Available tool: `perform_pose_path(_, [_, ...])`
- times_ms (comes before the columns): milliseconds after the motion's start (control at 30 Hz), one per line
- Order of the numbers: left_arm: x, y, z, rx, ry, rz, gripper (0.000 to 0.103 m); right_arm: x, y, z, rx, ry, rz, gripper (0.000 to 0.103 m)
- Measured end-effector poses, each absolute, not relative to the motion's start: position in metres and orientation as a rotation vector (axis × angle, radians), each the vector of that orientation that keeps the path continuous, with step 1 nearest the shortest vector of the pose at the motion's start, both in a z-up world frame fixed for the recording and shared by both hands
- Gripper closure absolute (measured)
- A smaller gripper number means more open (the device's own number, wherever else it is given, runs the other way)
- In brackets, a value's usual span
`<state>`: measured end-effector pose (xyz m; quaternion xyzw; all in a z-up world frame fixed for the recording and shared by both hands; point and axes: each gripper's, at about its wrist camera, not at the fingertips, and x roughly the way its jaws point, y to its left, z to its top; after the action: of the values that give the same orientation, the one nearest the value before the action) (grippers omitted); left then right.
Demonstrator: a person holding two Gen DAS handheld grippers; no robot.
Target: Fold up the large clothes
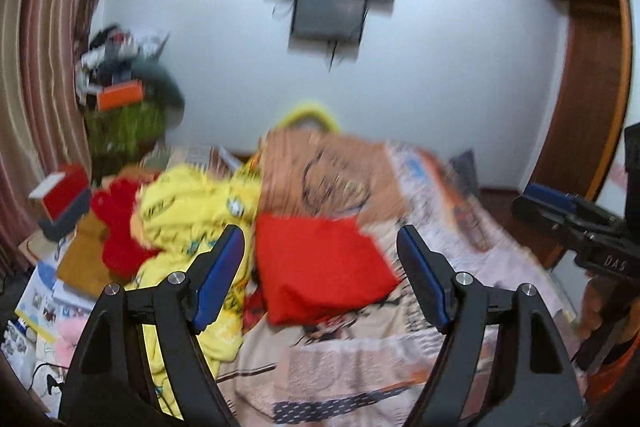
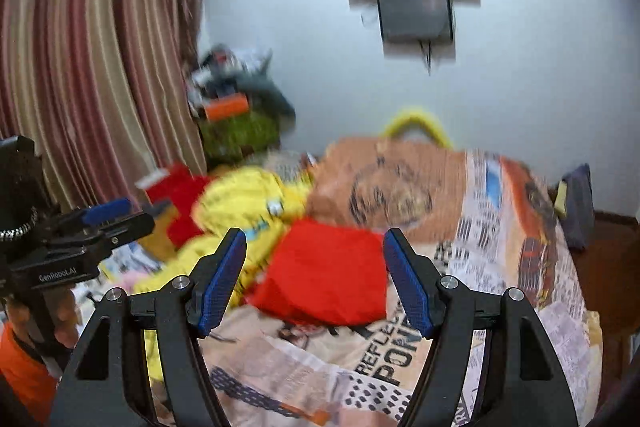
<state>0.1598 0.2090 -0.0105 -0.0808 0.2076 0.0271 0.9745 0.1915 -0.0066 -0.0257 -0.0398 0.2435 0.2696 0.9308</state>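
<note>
The bed (image 1: 460, 311) is seen covered by a printed sheet, with garments lying across it. A yellow garment (image 1: 192, 219) lies crumpled at the left side of the bed, beside a red plush item (image 1: 120, 227); it is judged the large piece not yet folded. A red cloth (image 1: 320, 267) lies flat near the middle, apparently already folded into a compact square. Both are judged soft, light and limp: sagging and bunching are to be expected when lifted, and nothing is fragile. Hold is best taken at two separated points along an edge or hem, such as shoulders or corners, so that the cloth hangs flat. Seams cannot be located through the blur. The left gripper (image 1: 320, 275) and right gripper (image 2: 316, 275) are held above the bed, jaws apart, nothing between them.
</note>
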Motion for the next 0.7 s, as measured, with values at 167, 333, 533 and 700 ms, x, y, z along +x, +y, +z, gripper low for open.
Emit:
perform_pose_path(167, [0.112,0.181,0.016,-0.133,0.287,0.057,0.025,0.147,-0.014,-0.002,-0.059,0.367,0.576,0.036])
perform_pose_path(333, [0.073,0.157,0.024,-0.105,0.198,0.097,0.025,0.113,-0.017,0.003,-0.069,0.280,0.558,0.036])
perform_pose_path(533, [0.052,0.140,0.021,-0.083,0.166,0.103,0.018,0.103,-0.017,-0.002,-0.070,0.262,0.528,0.030])
perform_pose_path(700, [0.044,0.129,0.017,-0.053,0.158,0.132,0.004,0.110,-0.023,-0.004,-0.064,0.274,0.494,0.020])
